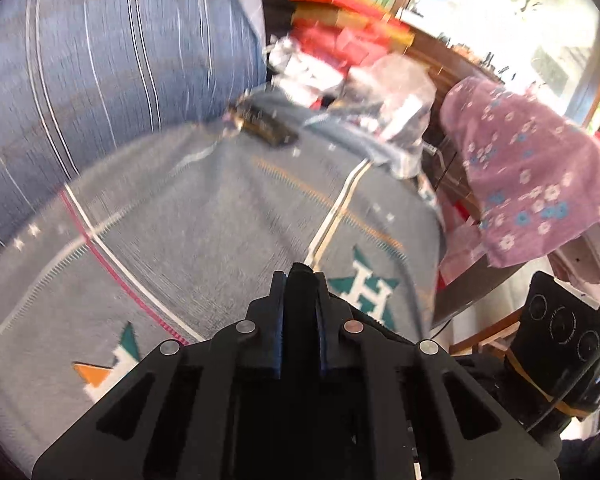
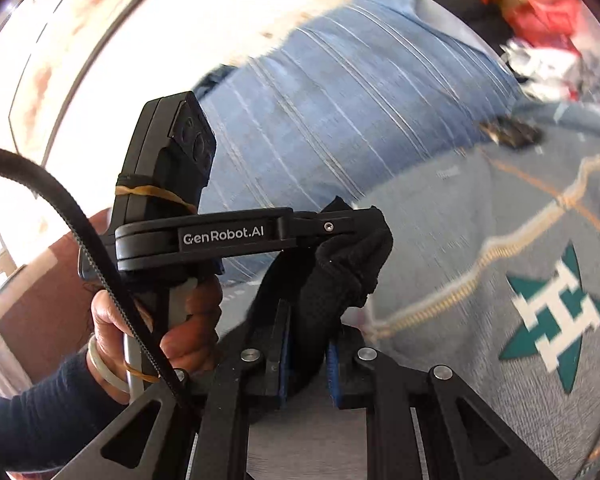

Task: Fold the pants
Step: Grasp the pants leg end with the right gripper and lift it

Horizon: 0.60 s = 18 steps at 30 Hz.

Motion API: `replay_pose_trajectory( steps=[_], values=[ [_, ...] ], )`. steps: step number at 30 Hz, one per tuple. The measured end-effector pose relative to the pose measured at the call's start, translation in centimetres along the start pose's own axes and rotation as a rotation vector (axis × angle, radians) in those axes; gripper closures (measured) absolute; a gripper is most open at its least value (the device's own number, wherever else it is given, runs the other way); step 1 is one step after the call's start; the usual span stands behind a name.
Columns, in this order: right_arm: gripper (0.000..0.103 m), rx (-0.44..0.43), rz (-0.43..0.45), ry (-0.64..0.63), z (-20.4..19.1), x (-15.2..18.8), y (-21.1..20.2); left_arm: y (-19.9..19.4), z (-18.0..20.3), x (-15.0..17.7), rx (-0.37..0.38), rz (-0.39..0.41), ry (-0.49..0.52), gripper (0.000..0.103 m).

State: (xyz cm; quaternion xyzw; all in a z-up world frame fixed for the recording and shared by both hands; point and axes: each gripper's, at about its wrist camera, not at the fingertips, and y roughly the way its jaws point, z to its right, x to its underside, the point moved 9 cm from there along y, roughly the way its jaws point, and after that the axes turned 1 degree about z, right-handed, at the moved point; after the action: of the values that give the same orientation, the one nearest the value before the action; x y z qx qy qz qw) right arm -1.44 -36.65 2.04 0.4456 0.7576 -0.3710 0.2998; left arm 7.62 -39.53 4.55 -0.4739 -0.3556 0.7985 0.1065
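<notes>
Saw only a small bunch of the pants [image 2: 340, 268]: black, finely ribbed fabric, crumpled into a thick wad, the rest cut off below the frame or hidden behind the grippers. Could not tell waist from hem, nor which way the long axis ran; noted only that the visible wad rose from the right gripper [image 2: 306, 344] up and leftward to the left gripper [image 2: 356, 216], suspended above the blanket [image 2: 480, 240]. Found the right gripper's blue-padded jaws clenched on the fabric's lower part. Found the left gripper, seen side-on from the right wrist and held by a bare hand [image 2: 172, 320], clamped on the wad's upper edge. From the left wrist, saw only a thin dark strip of fabric pinched between the closed fingers of the left gripper [image 1: 300, 276], everything else of the garment hidden. Blurred by motion throughout: a grey blanket with teal star and H motifs, a blue striped duvet [image 1: 112, 60] behind it, a dark oblong item [image 1: 262, 122] at the blanket's far edge too smeared to identify, red boxes [image 1: 340, 12], and a pink flowered cloth [image 1: 532, 168] at right.
</notes>
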Motion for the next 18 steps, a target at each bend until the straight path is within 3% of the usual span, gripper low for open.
replay_pose_trajectory(
  steps=[5,10,14,18],
  values=[
    [0.089,-0.072,0.024,-0.094,-5.3,-1.8,-0.7,-6.4,-0.4,-1.0,0.025,0.092,-0.054,0.092],
    [0.089,-0.173,0.015,-0.190,-11.1,-2.7,-0.2,-13.3,-1.7,-0.2,0.002,0.184,-0.086,0.092],
    [0.089,-0.259,-0.052,-0.269,-15.6,-1.2,1.9,-18.5,-5.5,3.7,-0.073,0.247,-0.173,0.092],
    [0.089,-0.331,-0.172,-0.324,-19.4,3.3,6.3,-21.4,-11.2,10.0,-0.179,0.258,-0.335,0.092]
  ],
)
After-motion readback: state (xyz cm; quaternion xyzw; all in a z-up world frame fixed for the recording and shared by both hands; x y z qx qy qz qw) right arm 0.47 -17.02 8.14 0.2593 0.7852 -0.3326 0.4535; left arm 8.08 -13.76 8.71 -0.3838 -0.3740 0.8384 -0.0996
